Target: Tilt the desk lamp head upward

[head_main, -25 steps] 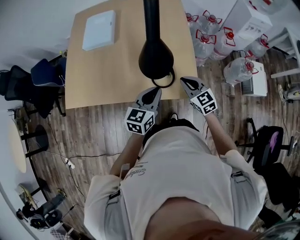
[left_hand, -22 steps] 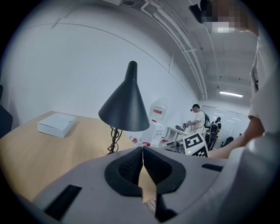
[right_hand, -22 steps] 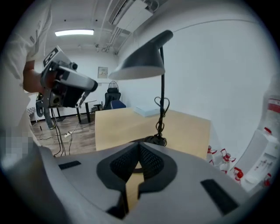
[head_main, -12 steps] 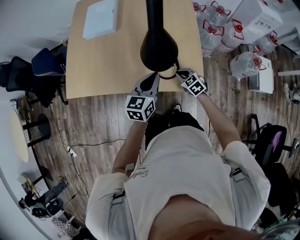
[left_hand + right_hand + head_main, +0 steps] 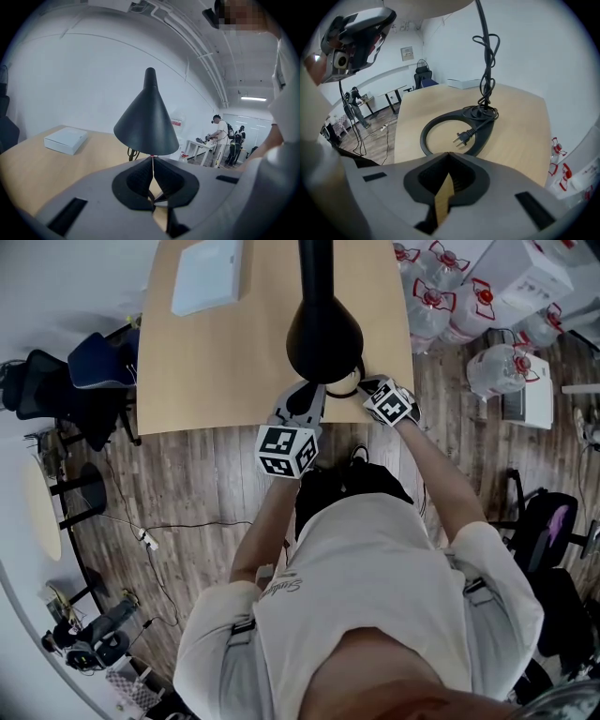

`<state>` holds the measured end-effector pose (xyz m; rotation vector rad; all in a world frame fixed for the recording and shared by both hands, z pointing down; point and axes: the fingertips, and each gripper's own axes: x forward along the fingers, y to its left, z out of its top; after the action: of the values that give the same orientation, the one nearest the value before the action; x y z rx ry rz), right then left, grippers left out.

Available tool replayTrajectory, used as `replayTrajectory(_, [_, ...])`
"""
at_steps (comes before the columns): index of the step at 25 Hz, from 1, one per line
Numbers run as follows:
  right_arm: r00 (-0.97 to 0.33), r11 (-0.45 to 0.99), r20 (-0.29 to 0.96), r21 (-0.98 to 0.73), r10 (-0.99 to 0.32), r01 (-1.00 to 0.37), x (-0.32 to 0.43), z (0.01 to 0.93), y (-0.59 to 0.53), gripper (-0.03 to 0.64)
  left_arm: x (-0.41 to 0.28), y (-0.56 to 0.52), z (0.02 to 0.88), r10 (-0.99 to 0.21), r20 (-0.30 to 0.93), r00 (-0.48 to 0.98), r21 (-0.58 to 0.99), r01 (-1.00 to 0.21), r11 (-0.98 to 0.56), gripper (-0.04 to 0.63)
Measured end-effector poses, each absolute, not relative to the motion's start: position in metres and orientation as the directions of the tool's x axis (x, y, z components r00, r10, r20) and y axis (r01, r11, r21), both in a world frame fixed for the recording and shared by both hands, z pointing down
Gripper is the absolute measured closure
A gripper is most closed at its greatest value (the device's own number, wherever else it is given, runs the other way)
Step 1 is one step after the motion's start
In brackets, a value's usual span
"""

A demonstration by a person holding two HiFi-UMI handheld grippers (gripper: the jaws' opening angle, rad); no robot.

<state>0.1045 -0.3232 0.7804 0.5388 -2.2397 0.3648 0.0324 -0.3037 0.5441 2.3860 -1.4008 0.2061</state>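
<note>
The black desk lamp stands at the near edge of the wooden table (image 5: 216, 362). Its cone-shaped head (image 5: 323, 338) hangs over the ring base, with the arm (image 5: 316, 263) running up out of the head view. My left gripper (image 5: 314, 392) is shut and empty, its tips just below the rim of the cone head (image 5: 146, 122). My right gripper (image 5: 363, 385) is also shut and empty. It points across the ring base (image 5: 457, 133), where the plug (image 5: 461, 137) lies inside the ring and the bundled cord (image 5: 486, 56) hangs above.
A flat white box (image 5: 208, 276) lies on the far part of the table. Water bottles (image 5: 441, 296) and white cartons stand on the floor to the right. Dark office chairs (image 5: 56, 399) sit to the left. People work at a bench (image 5: 220, 140) far off.
Both grippers have moved forward to the lamp. The right one swung in from the table edge to beside the base ring; the left rose closer under the head.
</note>
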Motion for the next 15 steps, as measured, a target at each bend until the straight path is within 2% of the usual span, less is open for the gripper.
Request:
replayTrajectory(8, [-0.563, 0.883, 0.781, -0.033, -0.27, -0.469, 0.1045, 0.7773, -0.3212, 0.621, 0.0405, -0.3033, 0.5392, -0.816, 0.281, 0.506, 0.249, -0.859, -0.447, 0.578])
replayTrajectory(15, [-0.555, 0.878, 0.797, -0.065, -0.24, -0.474, 0.1046, 0.7776, -0.3211, 0.621, 0.0412, -0.2991, 0.5361, -0.816, 0.281, 0.506, 0.243, -0.86, -0.45, 0.58])
